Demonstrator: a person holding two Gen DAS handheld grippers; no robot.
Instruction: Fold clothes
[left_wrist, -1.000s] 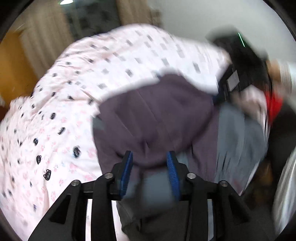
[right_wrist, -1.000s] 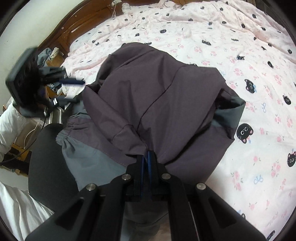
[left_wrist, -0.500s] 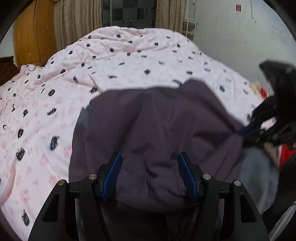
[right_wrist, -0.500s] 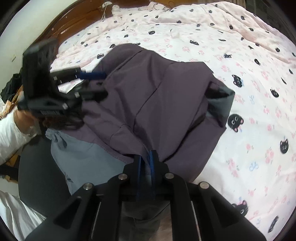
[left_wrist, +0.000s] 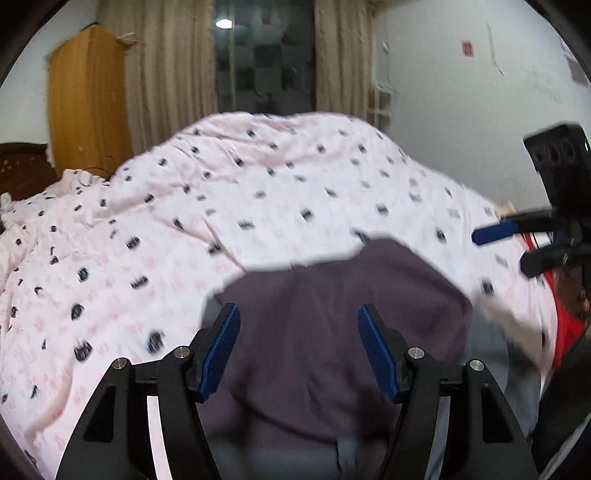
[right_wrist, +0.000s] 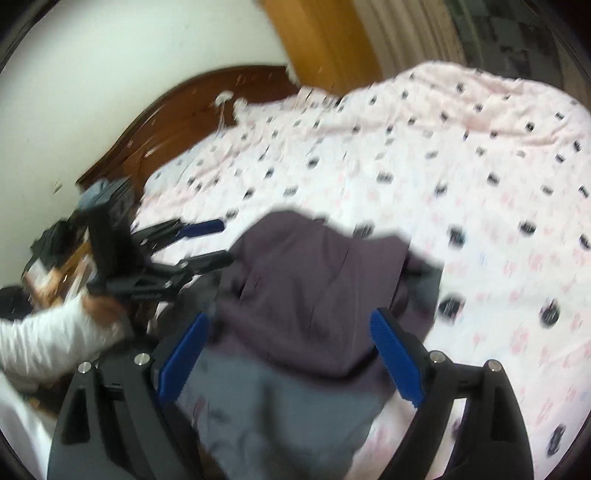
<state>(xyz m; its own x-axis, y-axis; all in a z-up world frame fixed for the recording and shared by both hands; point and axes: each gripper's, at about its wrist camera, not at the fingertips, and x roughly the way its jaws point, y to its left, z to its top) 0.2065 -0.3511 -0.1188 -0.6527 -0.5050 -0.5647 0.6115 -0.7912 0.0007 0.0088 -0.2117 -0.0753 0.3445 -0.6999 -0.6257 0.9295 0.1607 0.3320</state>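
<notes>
A dark purple garment (left_wrist: 332, 325) with grey parts lies folded over at the near edge of a bed with a pink cat-print cover (left_wrist: 184, 229). My left gripper (left_wrist: 299, 347) hovers above it, open, with nothing between its blue pads. In the right wrist view the same garment (right_wrist: 317, 291) lies below my right gripper (right_wrist: 288, 365), which is open too and holds nothing. Each gripper shows in the other's view: the right gripper (left_wrist: 517, 240) at the far right, the left gripper (right_wrist: 207, 240) at the left, held by a hand in a white sleeve (right_wrist: 48, 343).
A dark wooden headboard (right_wrist: 177, 122) and an orange wardrobe (left_wrist: 85, 99) stand at the bed's head. Curtains (left_wrist: 170, 74) and a window lie beyond the bed. A white wall (left_wrist: 480, 110) is at the right. Something red (left_wrist: 569, 332) sits by the bed's near right edge.
My right gripper has let go of the garment and opened wide. Both grippers have risen and tilted up away from the cloth, which has dropped onto the bed. The left gripper opened wider.
</notes>
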